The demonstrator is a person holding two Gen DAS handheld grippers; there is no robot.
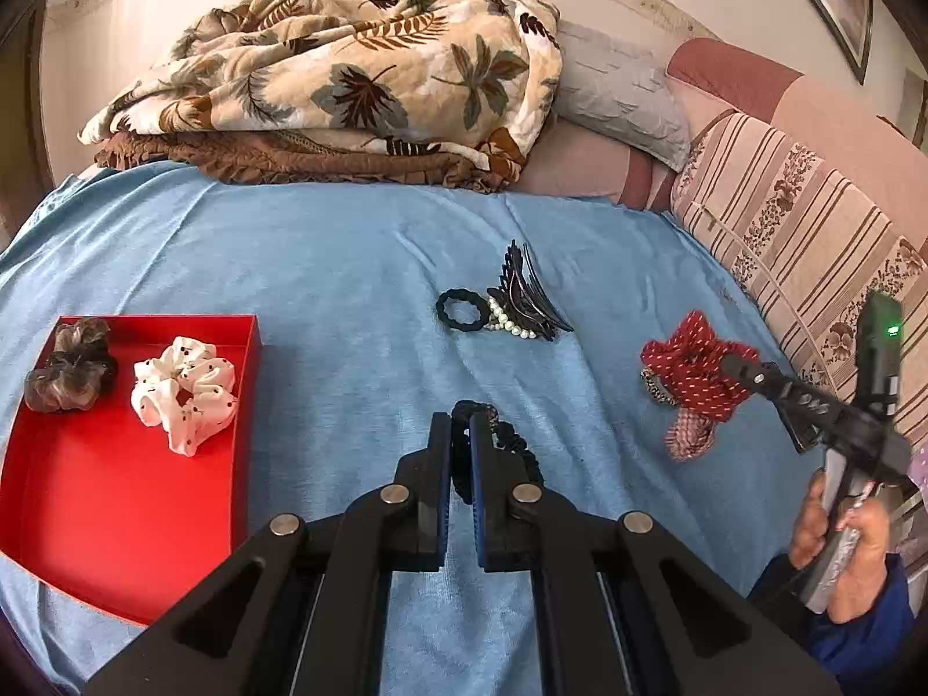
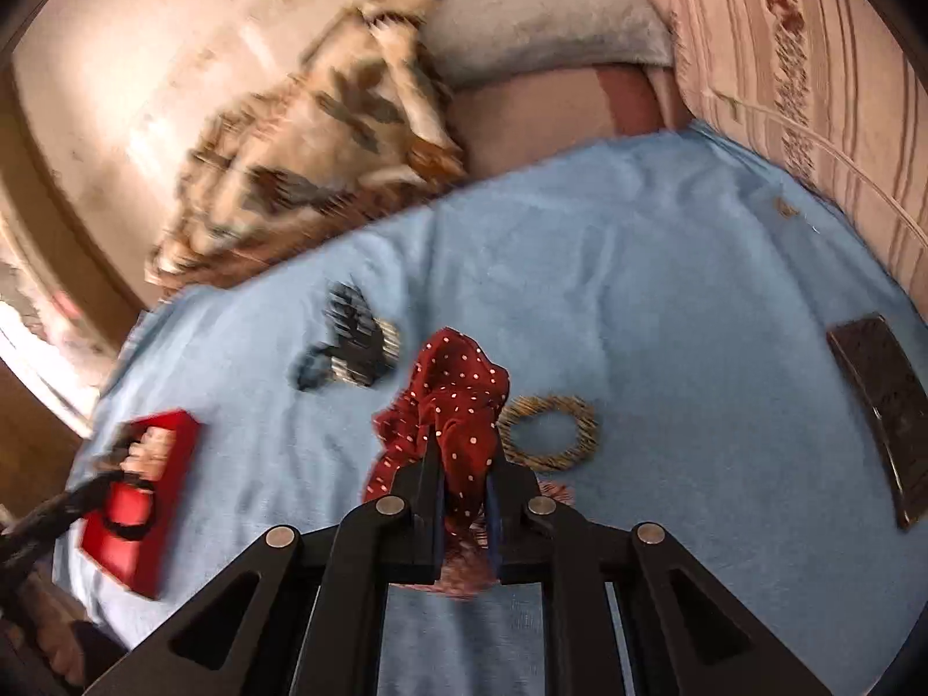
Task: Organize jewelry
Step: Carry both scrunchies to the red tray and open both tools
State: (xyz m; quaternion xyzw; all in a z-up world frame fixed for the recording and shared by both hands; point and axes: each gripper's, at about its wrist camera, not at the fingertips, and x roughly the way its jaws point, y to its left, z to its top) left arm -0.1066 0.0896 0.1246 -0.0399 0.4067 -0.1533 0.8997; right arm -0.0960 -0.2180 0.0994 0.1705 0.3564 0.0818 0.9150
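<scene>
The left hand-held gripper (image 1: 460,435) is clamped on a black hair tie (image 1: 499,452), which loops up past the fingertips and trails to the right along the jaw; its long axis runs roughly with the fingers, pointing away toward the far side of the bed; I take it to be lifted clear of the blue sheet (image 1: 325,243) so it can go to the red tray (image 1: 104,499) at the near left, where a brown scrunchie (image 1: 69,365) and a white spotted scrunchie (image 1: 184,391) already lie side by side.

The right hand-held gripper (image 2: 464,452) is closed on a red dotted scrunchie (image 2: 452,400); the cloth bunches above the tips and hangs down between the jaws, so its length also follows the fingers; the grip looks like a carry, not a push; just to its right a gold ring-shaped band (image 2: 548,432) lies flat on the sheet, and some checked cloth (image 1: 687,435) sits under the red one, though I cannot tell whether it is a separate piece.

Farther out, near the middle of the bed, a black band (image 1: 461,310), a pearl bracelet (image 1: 510,319) and a black claw clip (image 1: 528,296) sit touching in a cluster, the clip's teeth standing upward; at the far right a dark flat case (image 2: 878,417) lies apart; a leaf-print quilt (image 1: 348,75) is piled at the far edge.
</scene>
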